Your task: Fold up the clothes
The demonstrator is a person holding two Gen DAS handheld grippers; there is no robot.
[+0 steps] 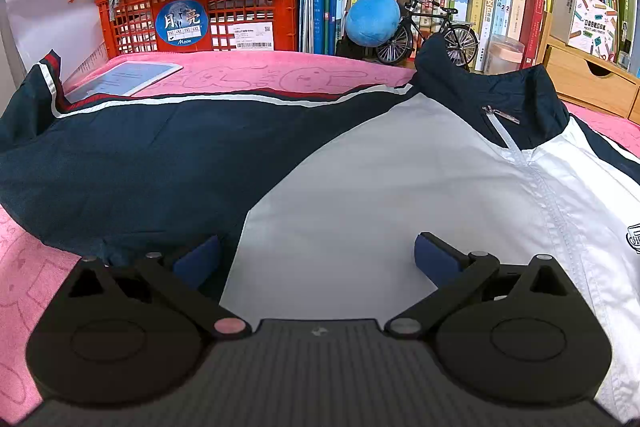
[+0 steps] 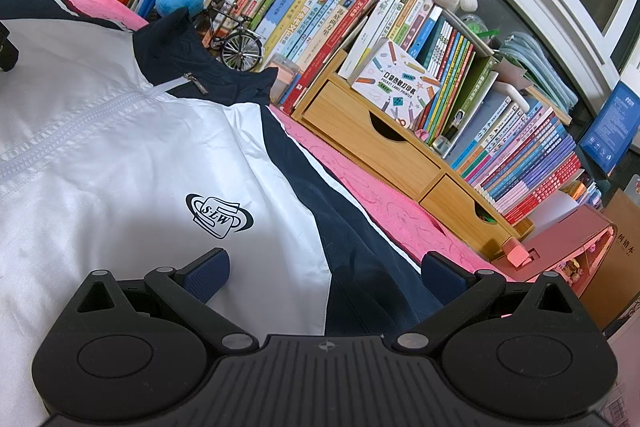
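Left wrist: left gripper [image 1: 316, 255] wide open, empty, over jacket [image 1: 360, 187]; right gripper [image 2: 326, 273] likewise; pinch sleeve seams just ahead, fold inward evenly

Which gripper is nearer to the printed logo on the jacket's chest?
Right. The right gripper hangs just below the logo; the left gripper hangs across the zipper, with the logo at the picture's edge.

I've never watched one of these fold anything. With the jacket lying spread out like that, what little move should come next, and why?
Probably lower the left gripper and close it on the jacket near the navy sleeve. Both grippers are open and hold nothing, the right gripper too, and the sleeve lies spread sideways, so it likely gets folded in first.
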